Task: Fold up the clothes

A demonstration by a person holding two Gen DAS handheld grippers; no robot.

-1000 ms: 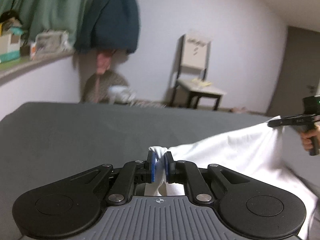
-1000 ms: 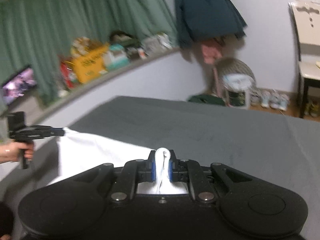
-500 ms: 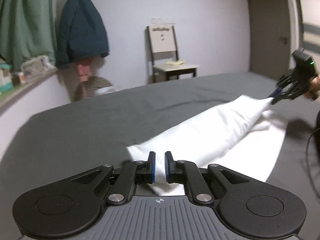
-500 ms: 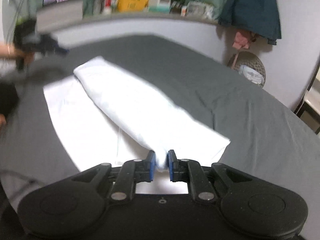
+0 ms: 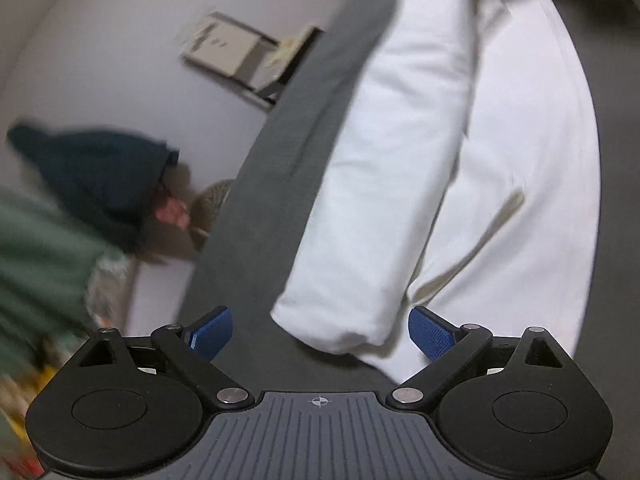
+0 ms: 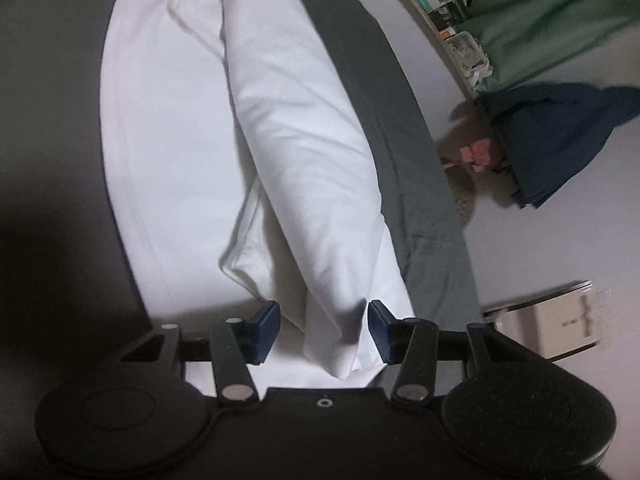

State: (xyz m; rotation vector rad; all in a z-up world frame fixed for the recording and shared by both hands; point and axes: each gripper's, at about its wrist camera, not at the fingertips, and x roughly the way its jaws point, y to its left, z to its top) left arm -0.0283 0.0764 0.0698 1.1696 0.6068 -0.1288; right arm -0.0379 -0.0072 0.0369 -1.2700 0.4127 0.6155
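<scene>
A white garment (image 5: 384, 160) lies on the grey bed (image 5: 280, 140), with one long side folded over into a thick band on top of the flat layer. My left gripper (image 5: 320, 334) sits at one end of that band. Its jaws are opening wide, and the blue pads (image 5: 210, 332) stand clear of the cloth end lying between them. At the other end of the garment (image 6: 288, 140), my right gripper (image 6: 323, 328) is also opening. The folded end rests loosely between its pads (image 6: 266, 326). Both views are rolled sideways.
Beyond the bed (image 6: 400, 120), a dark blue jacket (image 5: 100, 176) hangs on the pale wall beside a green curtain (image 5: 32, 248). A chair (image 5: 232, 52) stands by the wall. A shelf of boxes (image 6: 440, 0) runs along the bed's far side.
Both grippers were shut on the white garment's corners, held up. They swung it over, came down to the bed and opened; the cloth now lies folded and both views have rolled.
</scene>
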